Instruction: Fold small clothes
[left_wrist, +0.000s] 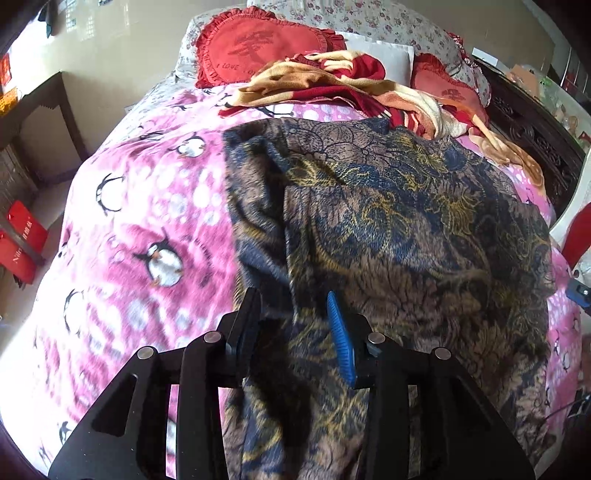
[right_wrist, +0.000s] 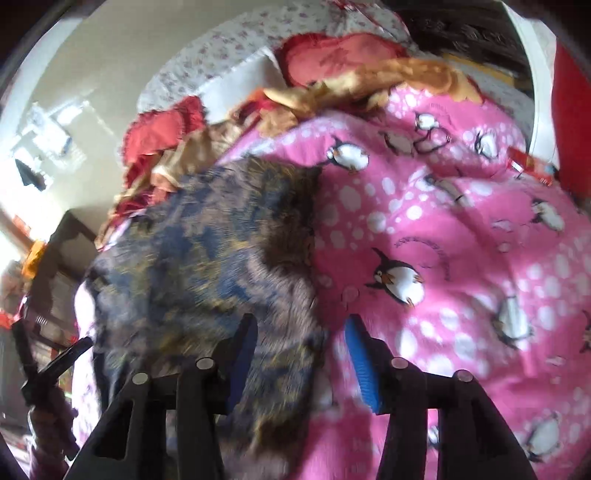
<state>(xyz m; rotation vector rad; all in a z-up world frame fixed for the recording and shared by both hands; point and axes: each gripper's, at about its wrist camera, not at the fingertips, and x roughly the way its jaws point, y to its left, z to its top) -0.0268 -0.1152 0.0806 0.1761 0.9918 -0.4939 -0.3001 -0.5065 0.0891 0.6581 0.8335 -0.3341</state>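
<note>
On the pink penguin-print blanket (left_wrist: 147, 206) that covers the bed lies the garment (left_wrist: 388, 229), a soft, thin piece patterned in brown, navy and mustard-gold with leaf and scroll shapes. It is spread loosely across the blanket, with a fold or ridge running down its left part and rumpled edges. Beyond it on the blanket, toward the head of the bed, sit a crumpled red-and-tan throw (left_wrist: 332, 81) and a red heart-shaped cushion (left_wrist: 255, 48).

Seen from the left wrist view, the left gripper (left_wrist: 293, 328) has its fingers (left_wrist: 341, 336) apart, and cloth from the garment rises up between them and drapes down in front of the gripper body. Whether either pad presses on the cloth cannot be told.

From the right wrist view, which is blurred, the garment (right_wrist: 207, 251) lies over the blanket (right_wrist: 443, 240) with its right edge running down toward the right gripper (right_wrist: 303, 343). Those fingers (right_wrist: 360, 362) are also apart: the left one sits over the cloth, the right one over bare blanket, and the garment's edge falls in the gap between them.
</note>
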